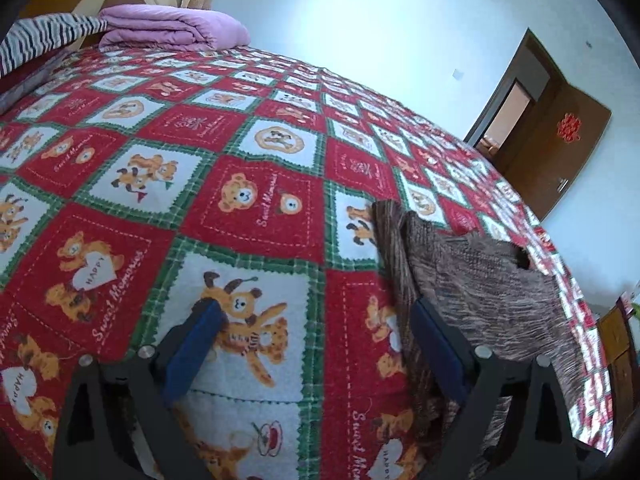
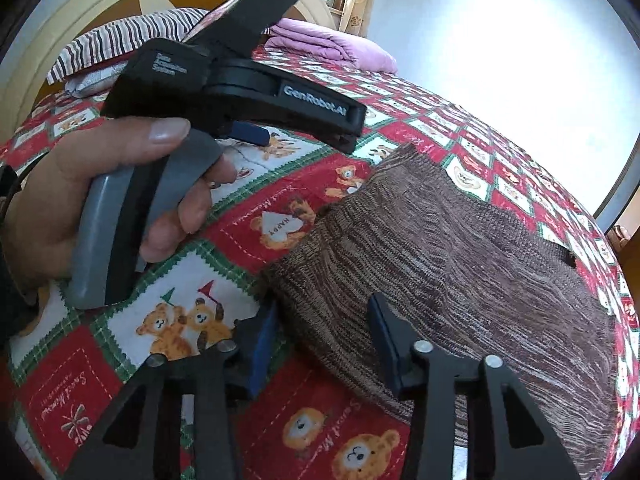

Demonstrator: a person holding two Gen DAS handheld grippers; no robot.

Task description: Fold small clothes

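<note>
Sweater, brown knit, lies flat on the bed over the red bear-print quilt. My right hand-held gripper straddles its near corner: the left pad sits just off the knit's edge on the quilt, the right pad rests above the fabric, and the jaws stand partly spread, not pinching it. My left hand-held gripper points down at the quilt beside the sweater's ribbed hem, jaws spread wide, its right pad lying against that hem. In the right view my left hand grips its grey handle.
</note>
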